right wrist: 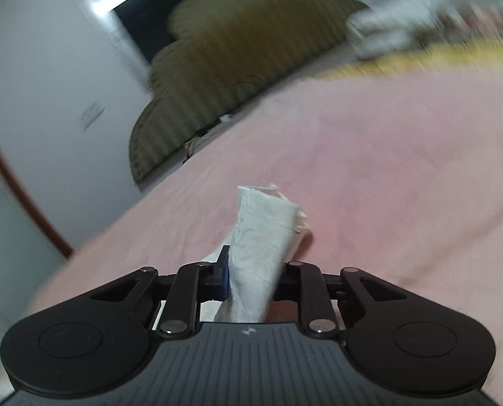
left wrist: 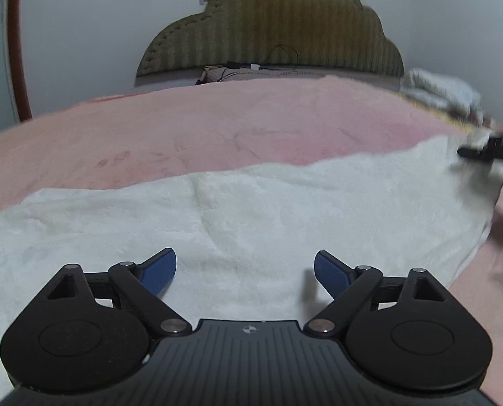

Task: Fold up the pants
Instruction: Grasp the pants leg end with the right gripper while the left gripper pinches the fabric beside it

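the pants [left wrist: 251, 223] are white and fluffy, spread flat in a wide band across the pink bed, with a soft crease running down the middle. their far right end is lifted off the bed (blurred there). in the right wrist view a bunched fold of the same white cloth [right wrist: 261, 247] stands up, pinched narrow at its base.

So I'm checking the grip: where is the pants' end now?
The white pants end is clamped in the right hand-held gripper, raised over the pink bedspread.
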